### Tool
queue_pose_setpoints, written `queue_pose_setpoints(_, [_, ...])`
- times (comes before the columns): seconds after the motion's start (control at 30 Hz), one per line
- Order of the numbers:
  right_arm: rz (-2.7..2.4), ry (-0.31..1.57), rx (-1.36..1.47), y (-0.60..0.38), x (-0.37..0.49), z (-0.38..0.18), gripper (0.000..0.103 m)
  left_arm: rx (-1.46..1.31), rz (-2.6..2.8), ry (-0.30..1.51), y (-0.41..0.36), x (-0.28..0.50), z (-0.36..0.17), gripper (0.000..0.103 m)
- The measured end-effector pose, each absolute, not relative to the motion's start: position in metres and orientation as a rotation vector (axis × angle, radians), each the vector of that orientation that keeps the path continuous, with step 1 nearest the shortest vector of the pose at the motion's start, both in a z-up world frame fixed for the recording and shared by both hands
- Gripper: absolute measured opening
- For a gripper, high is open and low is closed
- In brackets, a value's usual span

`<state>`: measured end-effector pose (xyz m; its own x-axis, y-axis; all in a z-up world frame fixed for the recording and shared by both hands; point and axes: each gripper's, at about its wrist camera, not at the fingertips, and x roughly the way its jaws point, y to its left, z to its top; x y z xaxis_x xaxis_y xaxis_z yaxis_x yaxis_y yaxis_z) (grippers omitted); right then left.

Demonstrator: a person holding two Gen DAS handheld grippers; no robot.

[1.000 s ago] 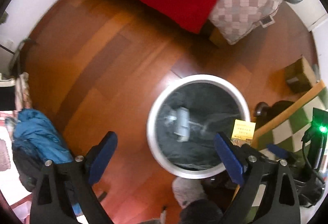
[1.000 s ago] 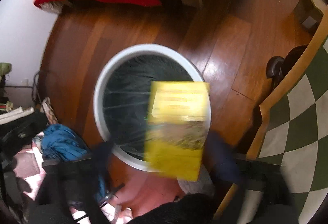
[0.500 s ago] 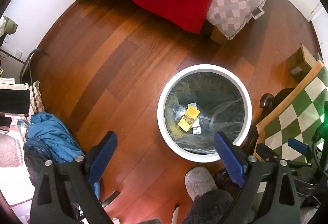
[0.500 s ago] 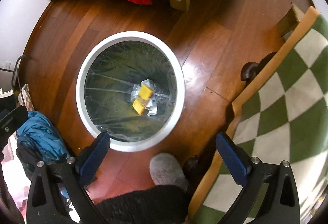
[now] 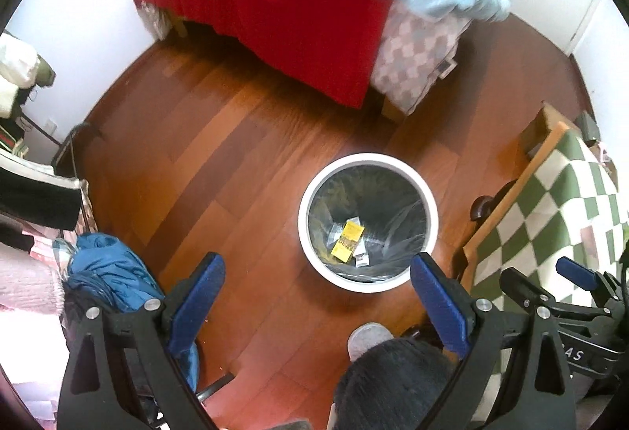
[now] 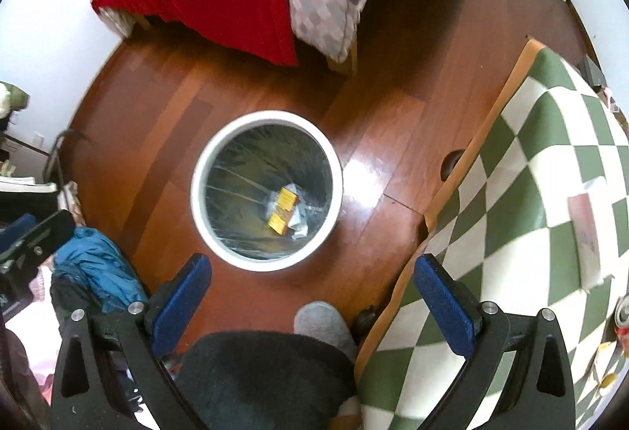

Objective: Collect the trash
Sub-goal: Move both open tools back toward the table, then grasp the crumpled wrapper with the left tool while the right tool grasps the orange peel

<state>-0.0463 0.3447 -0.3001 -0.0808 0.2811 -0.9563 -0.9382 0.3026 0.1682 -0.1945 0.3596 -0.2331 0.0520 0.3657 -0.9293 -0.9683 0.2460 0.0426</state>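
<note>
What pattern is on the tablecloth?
Green and white checks on the tablecloth, clearest in the right wrist view.

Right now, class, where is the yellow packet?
The yellow packet lies at the bottom of the white bin, on the clear liner beside some pale scraps, in both wrist views. The bin stands on the wooden floor, left of the checkered table.

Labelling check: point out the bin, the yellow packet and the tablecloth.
bin [image 6: 198, 170], right wrist view, on the left side of its white rim.
yellow packet [image 5: 347, 242], left wrist view, on the middle of its face, lying inside the bin.
tablecloth [image 6: 523, 170], right wrist view, on a bare checked patch.
</note>
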Motion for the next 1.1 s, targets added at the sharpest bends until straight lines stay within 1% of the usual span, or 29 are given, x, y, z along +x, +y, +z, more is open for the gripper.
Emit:
queue_pose_setpoints(0.17, [1.226,1.210,-0.589,0.309,-0.041,-0.249,0.103,-0.659,1.204,0.974,0.328,-0.187,-0.189,0.096])
queue_pose_setpoints(0.3, [1.260,1.195,-0.432,0.267,-0.019,-0.203,0.103,-0.609,1.190,0.908,0.305,-0.174,-0.157,0.096])
queue_pose_setpoints(0.4, [1.248,1.188,-0.335,0.230,0.004,-0.177,0.103,-0.586,1.157,0.873,0.286,-0.155,-0.139,0.096])
queue_pose_setpoints(0.53, [1.187,1.175,-0.250,0.179,0.045,-0.154,0.103,-0.549,1.095,0.861,0.262,-0.112,-0.132,0.096])
queue_pose_setpoints(0.63, [1.110,1.178,-0.221,0.140,0.084,-0.150,0.103,-0.533,1.039,0.893,0.244,-0.066,-0.145,0.096])
queue_pose_setpoints(0.77, [0.939,1.190,-0.189,0.073,0.147,-0.158,0.103,-0.505,0.921,0.972,0.216,0.012,-0.180,0.096])
queue_pose_setpoints(0.97, [0.629,1.276,-0.110,-0.044,0.252,-0.210,0.103,-0.431,0.759,1.132,0.160,0.119,-0.248,0.096])
queue_pose_setpoints(1.07, [0.510,1.335,-0.046,-0.091,0.292,-0.245,0.103,-0.427,0.698,1.201,0.139,0.151,-0.276,0.096])
queue_pose_setpoints(1.1, [0.485,1.350,-0.030,-0.103,0.301,-0.254,0.101,-0.432,0.665,1.222,0.131,0.161,-0.284,0.096])
